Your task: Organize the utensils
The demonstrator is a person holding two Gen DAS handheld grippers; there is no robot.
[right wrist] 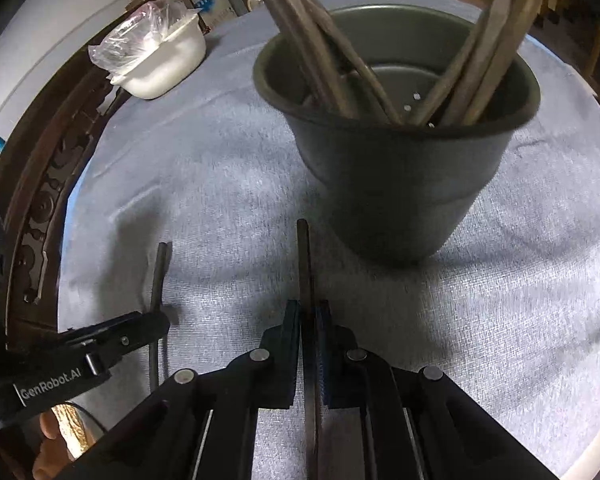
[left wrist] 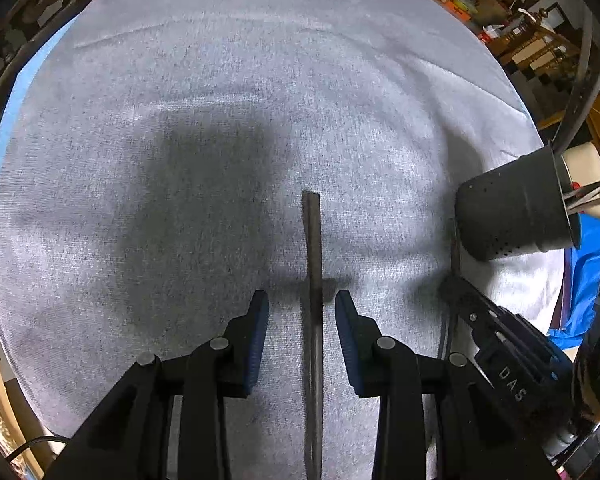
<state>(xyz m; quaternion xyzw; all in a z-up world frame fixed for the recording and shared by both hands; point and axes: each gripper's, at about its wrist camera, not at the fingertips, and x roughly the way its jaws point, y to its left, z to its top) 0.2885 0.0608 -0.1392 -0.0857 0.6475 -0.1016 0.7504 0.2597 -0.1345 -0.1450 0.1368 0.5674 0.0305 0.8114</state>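
Chopsticks occupy both grippers on a table draped in grey cloth (left wrist: 220, 80). Nearest in the right wrist view, the right gripper (right wrist: 309, 312) has its blue-padded jaws closed tight on a dark chopstick (right wrist: 305, 264), which runs up between the pads and ends just short of the base of the dark grey utensil cup (right wrist: 400, 184). To the left in that view, the left gripper (right wrist: 156, 322) reaches in from the edge beside a second chopstick (right wrist: 158, 276) lying on the cloth. In the left wrist view, the left gripper (left wrist: 302, 304) has its jaws partly open on either side of that chopstick (left wrist: 313, 240), with a gap on each side, so the pads do not press on it; the stick points away across the cloth. At the right of that view the right gripper (left wrist: 452, 284) shows with its own chopstick (left wrist: 456, 248) rising toward the cup (left wrist: 512, 208). Farther off, the cup stands upright on the cloth and holds several more chopsticks (right wrist: 320, 40) leaning against its rim on both sides. Beyond it to the far left, a white container (right wrist: 164, 64) with clear plastic wrap sits near the edge of the table.
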